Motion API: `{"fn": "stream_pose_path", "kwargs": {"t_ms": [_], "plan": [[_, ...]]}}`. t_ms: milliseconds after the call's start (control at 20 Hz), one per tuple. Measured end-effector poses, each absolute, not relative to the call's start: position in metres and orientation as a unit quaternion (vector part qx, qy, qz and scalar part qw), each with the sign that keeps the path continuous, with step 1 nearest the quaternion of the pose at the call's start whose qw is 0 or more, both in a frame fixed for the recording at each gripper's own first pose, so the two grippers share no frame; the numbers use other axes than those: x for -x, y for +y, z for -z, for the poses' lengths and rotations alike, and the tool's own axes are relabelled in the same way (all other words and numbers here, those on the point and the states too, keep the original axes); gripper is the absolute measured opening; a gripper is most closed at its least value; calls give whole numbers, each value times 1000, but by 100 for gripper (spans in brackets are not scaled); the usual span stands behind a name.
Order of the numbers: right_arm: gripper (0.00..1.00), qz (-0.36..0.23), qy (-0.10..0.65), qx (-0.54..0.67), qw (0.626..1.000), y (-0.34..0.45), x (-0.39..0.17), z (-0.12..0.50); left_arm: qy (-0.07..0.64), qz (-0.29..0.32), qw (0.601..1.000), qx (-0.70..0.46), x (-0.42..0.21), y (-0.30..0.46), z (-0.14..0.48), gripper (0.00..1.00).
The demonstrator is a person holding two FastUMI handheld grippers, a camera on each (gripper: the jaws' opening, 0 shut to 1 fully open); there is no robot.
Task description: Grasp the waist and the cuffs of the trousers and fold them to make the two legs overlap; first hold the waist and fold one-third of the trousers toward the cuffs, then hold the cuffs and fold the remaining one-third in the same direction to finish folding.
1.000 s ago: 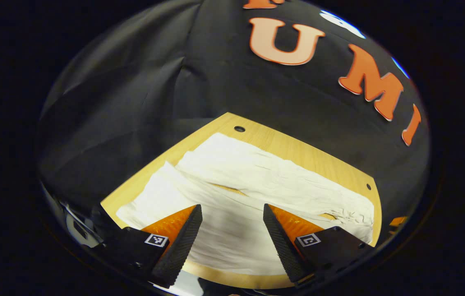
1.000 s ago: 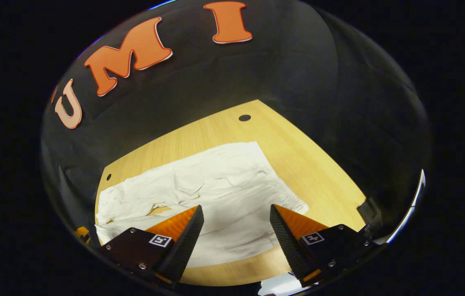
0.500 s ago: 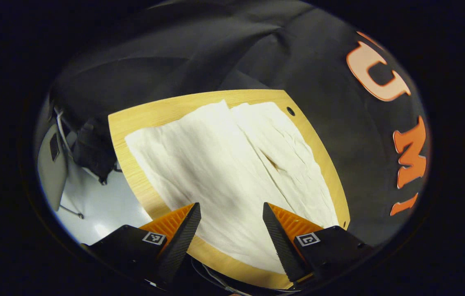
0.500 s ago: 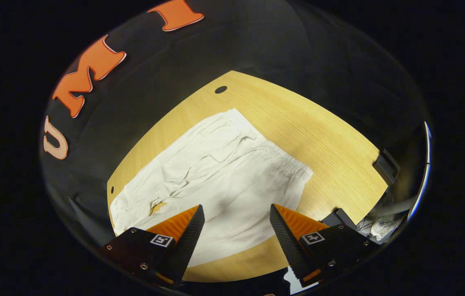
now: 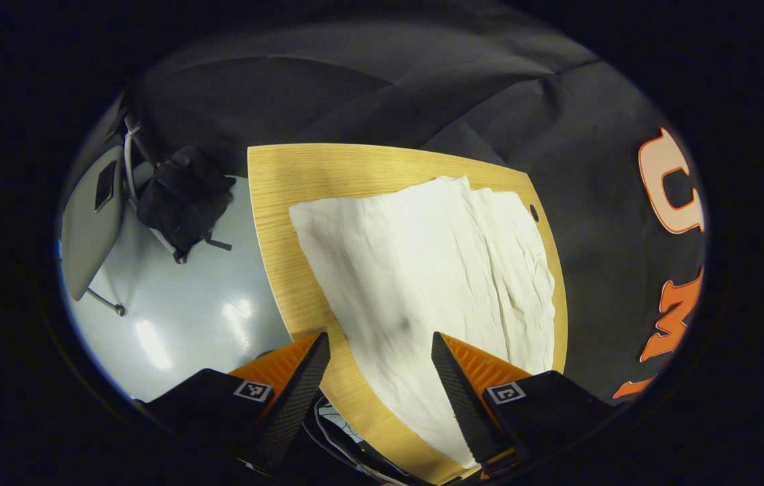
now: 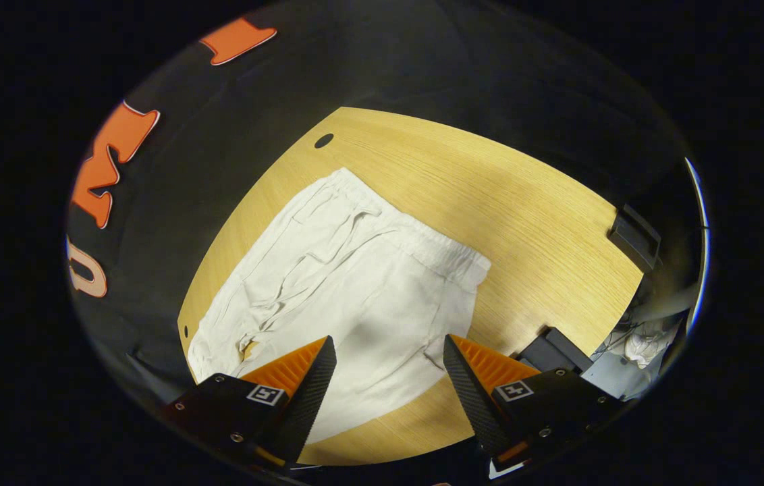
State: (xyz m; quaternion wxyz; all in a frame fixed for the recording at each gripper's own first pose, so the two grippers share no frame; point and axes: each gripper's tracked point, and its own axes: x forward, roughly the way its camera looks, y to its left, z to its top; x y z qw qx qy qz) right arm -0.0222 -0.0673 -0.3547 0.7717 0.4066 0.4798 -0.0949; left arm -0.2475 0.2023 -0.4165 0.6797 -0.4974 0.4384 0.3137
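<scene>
- White cloth, the trousers (image 5: 422, 270), lie spread flat on the wooden tabletop (image 5: 281, 202), ahead of the left tool (image 5: 380, 378) and partly beneath its spread fingers, which hold nothing.
- From this tool the cuff end lies straight ahead, with the two legs side by side and not yet overlapped; off to its left there is pale floor (image 5: 179, 310).
- The right tool (image 6: 389, 378) hangs above the trousers (image 6: 348, 283) near the waist (image 6: 416, 236), its fingers wide apart and empty too.
- The elastic waist runs ahead and to the right of that tool, with bare tabletop (image 6: 490, 189) beyond it.
- I'd judge the first step is barely opening: next, each tool needs to drop to its near edge, cuff and waist, and close on the cloth.
</scene>
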Motion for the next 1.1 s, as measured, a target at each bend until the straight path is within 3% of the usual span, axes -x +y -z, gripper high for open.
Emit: {"fn": "stream_pose_path", "kwargs": {"t_ms": [500,850,1000,1050,1100], "plan": [[98,145,486,-418,754,-99,32,399,403,-336,698,488,236,255,420,97],[98,143,488,-407,759,-96,6,415,410,-295,728,463,194,246,427,96],[92,140,480,-396,770,-96,-7,418,414,-282,735,457,191,246,426,91],[89,142,479,-393,772,-95,-9,419,415,-278,738,453,190,246,425,82],[82,146,480,-389,772,-95,-8,421,419,-277,738,451,191,247,425,82]]}}
